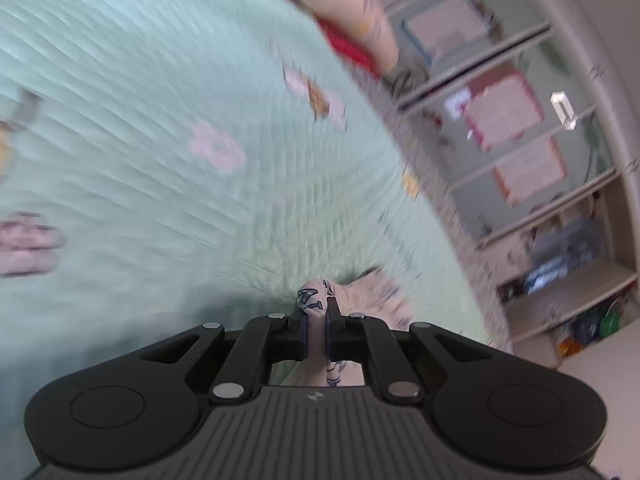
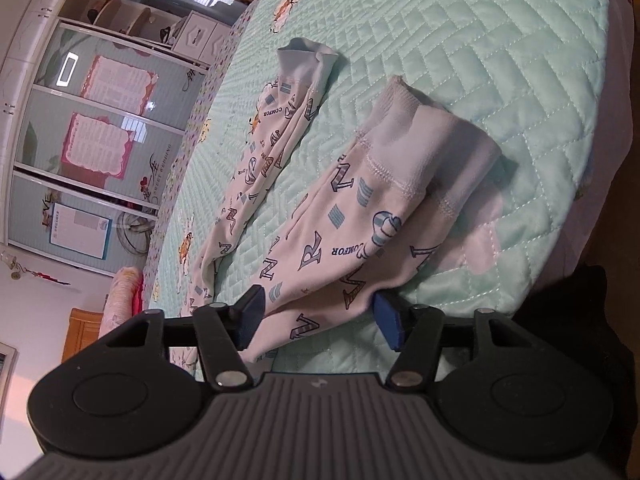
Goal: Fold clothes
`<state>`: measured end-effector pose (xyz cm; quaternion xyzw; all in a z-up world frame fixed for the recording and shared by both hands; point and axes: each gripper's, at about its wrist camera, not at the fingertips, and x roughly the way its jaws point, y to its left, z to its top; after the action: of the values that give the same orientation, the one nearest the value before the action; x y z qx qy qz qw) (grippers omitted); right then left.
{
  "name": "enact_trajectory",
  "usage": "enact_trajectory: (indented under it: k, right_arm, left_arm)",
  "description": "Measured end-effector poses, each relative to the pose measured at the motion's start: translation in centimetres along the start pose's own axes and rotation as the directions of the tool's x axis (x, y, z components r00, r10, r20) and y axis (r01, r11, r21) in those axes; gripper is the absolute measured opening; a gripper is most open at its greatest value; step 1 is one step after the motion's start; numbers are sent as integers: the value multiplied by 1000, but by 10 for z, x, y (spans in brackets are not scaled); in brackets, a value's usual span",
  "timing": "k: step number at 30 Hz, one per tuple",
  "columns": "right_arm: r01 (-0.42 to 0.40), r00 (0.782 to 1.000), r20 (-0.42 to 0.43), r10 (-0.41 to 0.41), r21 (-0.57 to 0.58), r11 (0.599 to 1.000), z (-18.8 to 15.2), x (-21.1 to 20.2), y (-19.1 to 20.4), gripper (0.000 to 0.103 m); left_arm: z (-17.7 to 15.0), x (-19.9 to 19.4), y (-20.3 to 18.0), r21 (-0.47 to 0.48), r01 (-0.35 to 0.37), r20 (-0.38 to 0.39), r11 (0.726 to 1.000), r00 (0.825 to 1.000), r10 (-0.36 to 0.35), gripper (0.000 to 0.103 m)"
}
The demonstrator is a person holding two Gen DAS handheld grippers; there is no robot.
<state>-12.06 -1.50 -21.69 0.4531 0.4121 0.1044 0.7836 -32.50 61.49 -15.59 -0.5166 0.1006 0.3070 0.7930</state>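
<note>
Pants: kid's pajama pants (image 2: pixel 316 216), cream knit with a letter print and pale ribbed cuffs, lying on the mint quilted bedspread (image 2: pixel 500 40) of a bed. Legs are spread apart in a V, cuffs pointing away from the right camera.

Near leg: runs right between the fingers of the right hand-held gripper (image 2: pixel 316 320). Its cuff (image 2: pixel 420 136) is rumpled and standing up a bit, not flat.

Far leg: thinner-looking, twisted along its length, with its cuff (image 2: pixel 304 58) near the edge of the bed.

Right hand-held gripper: jaws roughly half open, straddling the near leg. Blue pads sit on either side of the cloth, and it doesn't look like they're pressing on it, so not a real hold yet. Guess is it's lined up there to pinch that leg.

Left hand-held gripper (image 1: pixel 317 328): jaws nearly together, pinching a bunched fold of the same printed fabric (image 1: pixel 314 300). Which part of the pants can't be told; that view is badly motion-blurred.

Why held like this: looks like one end is pinned in the left jaws so the cloth can be pulled straight, while the right gets set on the leg. Pants are still unfolded, so the fold is only at the start.

Background: sliding wardrobe doors (image 2: pixel 92 128) with pink posters stuck on them, past the bed's edge.

Watch out: that knit is soft and stretchy, so a small pinch could slip or drag wrinkles along.
</note>
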Motion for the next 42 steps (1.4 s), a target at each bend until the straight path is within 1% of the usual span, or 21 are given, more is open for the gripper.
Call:
enact_trajectory:
  k: [2,5,7,9,11,17,19,20,21,22,26,30,31,33,34,35,36,37,38,39,42]
  right_arm:
    - [-2,1000,9,2,-10,1000,1,-2,0,44]
    - [-9,1000,2,9,-4,1000,3,-3,-3,44]
    - [-10,1000,7,10,5,1000,4,-6,-4,46]
    - [-2,1000,29,2,13,1000,5,-13,-6,51]
    - [0,998,56,-2,38,999,8,-22,-11,54]
    - [-6,995,95,-3,95,995,15,-29,-28,55]
    - [-8,995,96,0,88,996,15,-26,-29,54]
    - [-7,996,93,0,72,997,16,-23,-27,53]
    - [-14,996,85,10,46,999,15,-22,-24,49]
    - [-23,997,75,22,19,1000,13,-22,-20,48]
    - [-35,999,32,39,-116,993,6,-19,-5,50]
    - [34,999,35,-27,-207,978,5,-14,-1,46]
    - [48,999,33,-42,-211,976,5,-11,-2,43]
    - [76,997,43,-67,-237,969,8,-6,-2,24]
    - [86,996,52,-75,-252,964,6,-4,-3,19]
    - [99,994,61,-86,-255,962,8,-2,-5,6]
    - [109,993,65,-96,-244,964,10,0,-6,0]
    - [103,994,69,-89,-228,968,12,-1,-7,0]
    - [97,992,95,-78,-222,970,15,-7,-4,0]
    - [92,990,125,-66,-218,972,19,-14,0,0]
    - [3,974,221,43,-203,979,39,-53,24,0]
  left_arm:
    - [-1,-30,2,9,27,16,1000,999,-28,8]
    - [-2,-46,5,32,-3,-35,999,999,4,10]
    - [-8,-46,10,11,-39,-60,999,997,39,24]
    - [-15,-44,16,-23,-73,-73,997,995,71,59]
    - [-25,-43,20,-65,-91,-65,994,994,87,71]
    - [-42,-33,16,-18,-116,-81,993,990,114,72]
    - [-41,-29,14,-22,-110,-87,994,990,107,71]
    - [-41,-28,13,-20,-111,-90,994,990,109,68]
    - [-40,-28,11,-15,-114,-91,993,990,112,62]
    - [-39,-28,11,-14,-113,-91,993,990,111,60]
    - [-39,-31,12,-20,-107,-88,994,991,105,61]
    - [-43,-30,17,-18,-111,-94,994,990,109,62]
    - [-43,-29,16,-14,-112,-92,994,990,111,62]
    - [-44,-26,14,-3,-118,-89,993,989,117,64]
    - [-44,-24,12,2,-120,-88,993,989,120,64]
    - [-44,-22,11,10,-121,-90,993,989,121,63]
    - [-44,-19,8,19,-120,-93,993,988,121,61]
    - [-43,-18,6,29,-114,-99,993,988,116,56]
    - [-41,-20,3,37,-98,-100,994,990,102,21]
    - [-38,-24,-2,42,-79,-95,996,992,83,8]
    - [-27,-46,-17,46,13,-69,999,998,-10,8]
